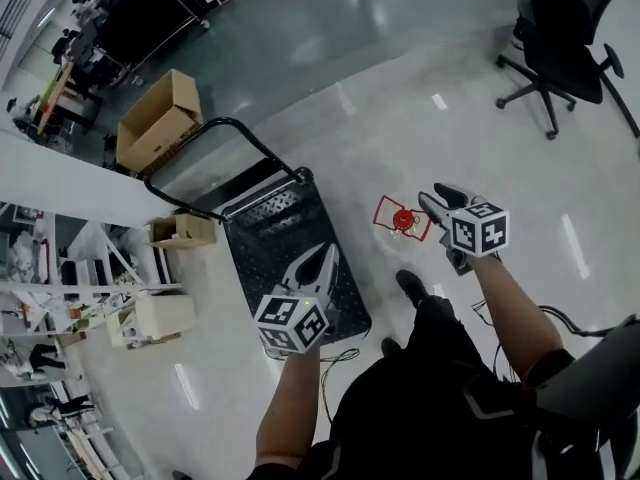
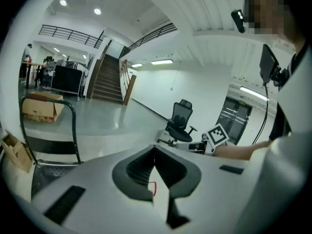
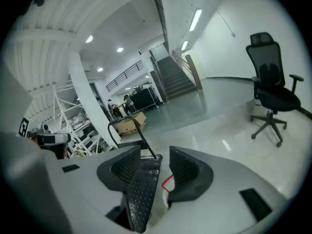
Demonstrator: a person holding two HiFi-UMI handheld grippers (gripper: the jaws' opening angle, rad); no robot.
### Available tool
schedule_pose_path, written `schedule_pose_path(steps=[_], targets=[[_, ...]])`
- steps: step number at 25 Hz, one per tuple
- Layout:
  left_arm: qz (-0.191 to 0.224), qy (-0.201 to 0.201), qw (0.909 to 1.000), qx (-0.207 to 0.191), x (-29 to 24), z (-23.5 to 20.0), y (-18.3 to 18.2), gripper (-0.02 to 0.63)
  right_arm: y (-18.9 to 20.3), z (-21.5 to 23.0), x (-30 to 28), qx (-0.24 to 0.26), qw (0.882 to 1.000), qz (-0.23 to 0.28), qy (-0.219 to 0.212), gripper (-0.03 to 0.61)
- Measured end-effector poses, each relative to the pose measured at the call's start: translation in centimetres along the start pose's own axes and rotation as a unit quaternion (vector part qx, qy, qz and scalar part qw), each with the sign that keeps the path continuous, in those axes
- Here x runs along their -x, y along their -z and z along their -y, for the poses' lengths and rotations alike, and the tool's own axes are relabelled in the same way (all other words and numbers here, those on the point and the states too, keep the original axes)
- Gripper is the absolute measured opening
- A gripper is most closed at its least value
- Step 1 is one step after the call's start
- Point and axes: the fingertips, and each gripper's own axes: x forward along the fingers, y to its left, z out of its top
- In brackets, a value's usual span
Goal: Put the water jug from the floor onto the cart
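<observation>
Water jug [image 1: 402, 218] stands on the floor [image 1: 400, 118] just off the cart's [image 1: 265, 233] right edge; likely rigid, smooth, heavy if full, so take its red top handle; right gripper [image 1: 432, 198] jaws apart, empty; left gripper [image 1: 322, 258] jaws together

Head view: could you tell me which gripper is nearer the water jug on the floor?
The right gripper, just beside the red-capped water jug; the left gripper is over the cart instead.

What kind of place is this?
Probably a workshop or lab hall in a large building: a polished floor with a platform cart, a cardboard box, an office chair and a wide staircase.
</observation>
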Motion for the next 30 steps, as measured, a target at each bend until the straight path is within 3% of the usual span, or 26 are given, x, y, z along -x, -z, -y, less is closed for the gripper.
schedule_pose_path(steps=[8,13,17,20,25,30], targets=[[-0.128,0.005,0.9893,0.070,-11.5,-4.4,10.0,-0.004,10.6,10.3,-8.2,-0.089,0.990,-0.102,0.050,0.187],[-0.200,-0.003,0.9762,0.084,-15.9,-6.4,16.3,-0.005,18.1,14.0,-11.3,-0.139,0.974,-0.162,0.078,0.187],[-0.260,-0.005,0.9601,0.104,-17.6,-7.2,21.2,-0.005,23.9,15.6,-12.5,-0.185,0.956,-0.205,0.099,0.187],[-0.276,-0.010,0.9500,0.145,-18.3,-7.9,23.9,-0.004,27.4,16.5,-13.5,-0.217,0.945,-0.222,0.106,0.187],[-0.311,-0.008,0.9369,0.160,-18.8,-7.2,27.3,-0.004,30.3,17.1,-14.9,-0.226,0.940,-0.238,0.091,0.186],[-0.320,0.000,0.9336,0.162,-18.7,-6.7,28.0,-0.005,32.0,17.6,-15.7,-0.261,0.928,-0.249,0.096,0.186]])
